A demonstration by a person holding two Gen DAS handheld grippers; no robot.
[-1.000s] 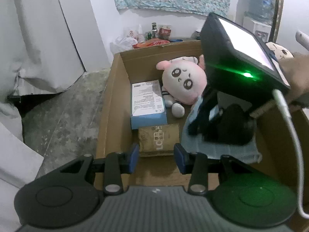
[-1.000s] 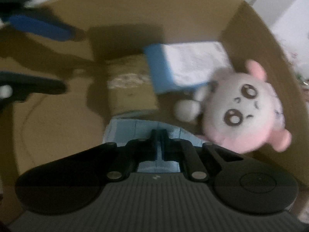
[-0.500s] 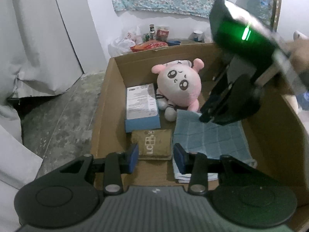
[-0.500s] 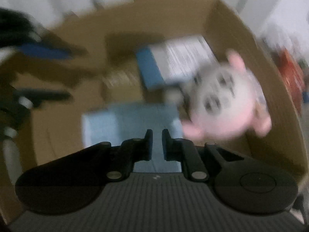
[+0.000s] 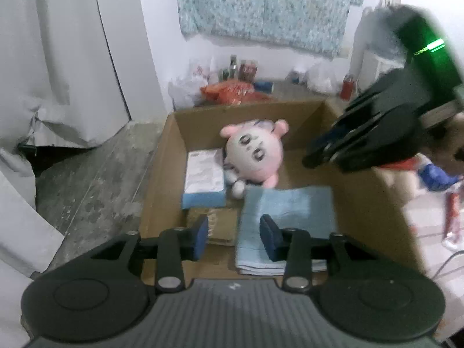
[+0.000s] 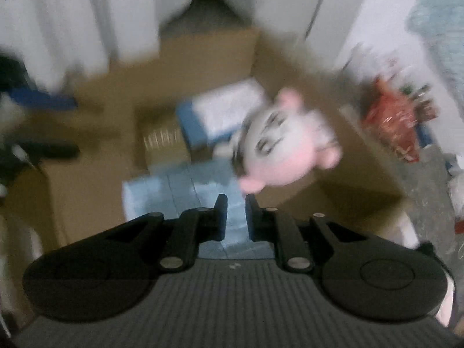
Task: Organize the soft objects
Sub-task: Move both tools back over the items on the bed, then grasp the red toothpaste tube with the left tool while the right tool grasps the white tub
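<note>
Dim, flat indoor light and fisheye-bent edges in both views; the right wrist view is heavily motion-blurred, the left only at its right edge.

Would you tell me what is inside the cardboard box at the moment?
Inside the cardboard box lie a pink plush toy, a blue-sided white packet, a brown packet and a folded blue towel. Anything beneath the towel is covered.

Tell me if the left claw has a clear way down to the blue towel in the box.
Probably yes: the left claw hangs open above the towel, which lies uncovered; the right claw is off to the side.
</note>
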